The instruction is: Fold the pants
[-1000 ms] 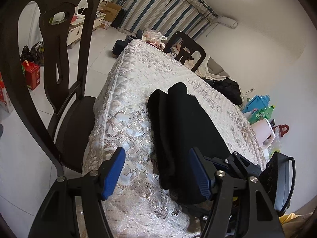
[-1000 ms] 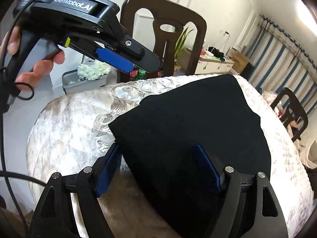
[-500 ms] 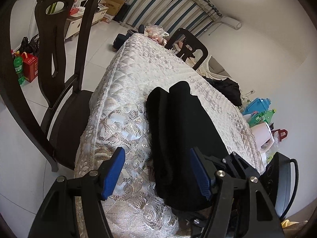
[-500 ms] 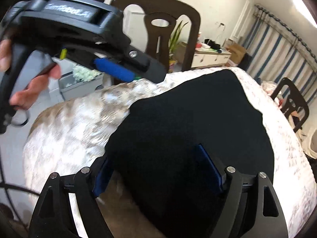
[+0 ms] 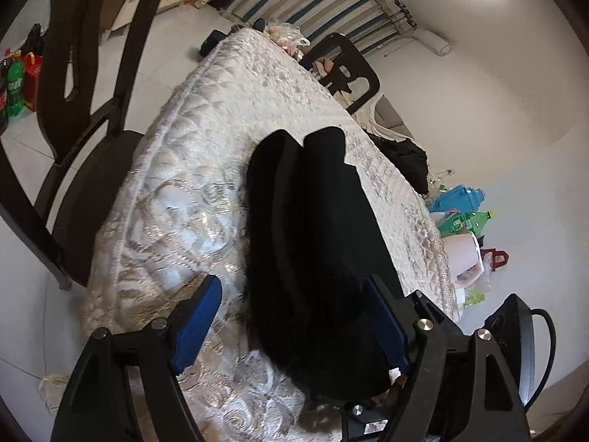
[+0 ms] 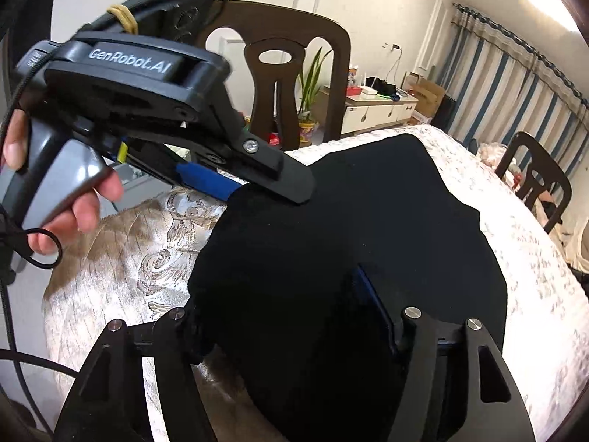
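Black fabric: the pants [image 5: 313, 228] lie folded into a long dark bundle on the tabletop [image 5: 206, 169], near its close end, with both claws at that end.
Left claw [image 5: 294, 328]: wide apart and gripping nothing; its jaws have just been opening. One blue pad sits over bare cloth cover, the other at the bundle's right side, so only part of the near end lies between them, pressed by neither.
Right claw [image 6: 283, 324]: parted, its jaws have just been closing a little. Its right pad rests above the black cloth, and its left finger is at the bundle's near-left edge; I see no pinch on the fabric.
Key relation: from the left claw, the pants run straight ahead and slightly right, long axis pointing away down the tabletop toward the far chair [image 5: 346, 73]. The near end is the end within reach of both hands.
Nearer hand: judged from the right wrist view, the left claw's tip [image 6: 257, 173] touches or hovers just over the bundle's far-left corner, while the right claw straddles the near edge. Either could take hold; a next fold would likely bring the near end forward along that axis.
Surface: quilted, silvery-white embroidered cover, draped over the edges.
Room: dark wooden chairs, striped curtains [image 6: 515, 84], white tiled floor, bottles and boxes along the walls.
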Action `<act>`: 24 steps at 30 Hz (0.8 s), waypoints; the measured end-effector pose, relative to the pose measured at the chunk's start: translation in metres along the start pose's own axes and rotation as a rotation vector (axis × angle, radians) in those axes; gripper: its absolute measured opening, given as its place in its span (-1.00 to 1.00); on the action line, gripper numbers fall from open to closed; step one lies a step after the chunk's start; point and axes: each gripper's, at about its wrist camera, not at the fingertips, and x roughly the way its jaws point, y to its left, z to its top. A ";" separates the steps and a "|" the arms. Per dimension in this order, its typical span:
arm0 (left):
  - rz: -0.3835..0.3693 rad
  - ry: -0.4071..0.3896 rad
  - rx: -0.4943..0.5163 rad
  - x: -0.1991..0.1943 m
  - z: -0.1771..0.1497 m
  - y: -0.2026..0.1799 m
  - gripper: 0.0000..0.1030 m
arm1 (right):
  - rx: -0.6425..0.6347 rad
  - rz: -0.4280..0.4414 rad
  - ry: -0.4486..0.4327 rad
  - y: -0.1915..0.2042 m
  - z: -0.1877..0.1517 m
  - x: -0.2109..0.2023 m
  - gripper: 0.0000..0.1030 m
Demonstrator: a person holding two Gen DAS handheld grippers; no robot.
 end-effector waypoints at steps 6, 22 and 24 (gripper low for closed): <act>-0.056 0.094 0.002 0.019 0.005 -0.008 0.58 | 0.030 0.015 -0.005 -0.001 0.000 -0.003 0.30; -0.129 0.188 0.056 0.058 0.021 -0.032 0.57 | 0.115 0.144 -0.029 0.005 -0.009 -0.017 0.30; -0.114 0.202 0.063 0.059 0.022 -0.032 0.48 | 0.138 0.194 -0.033 0.000 -0.011 -0.022 0.30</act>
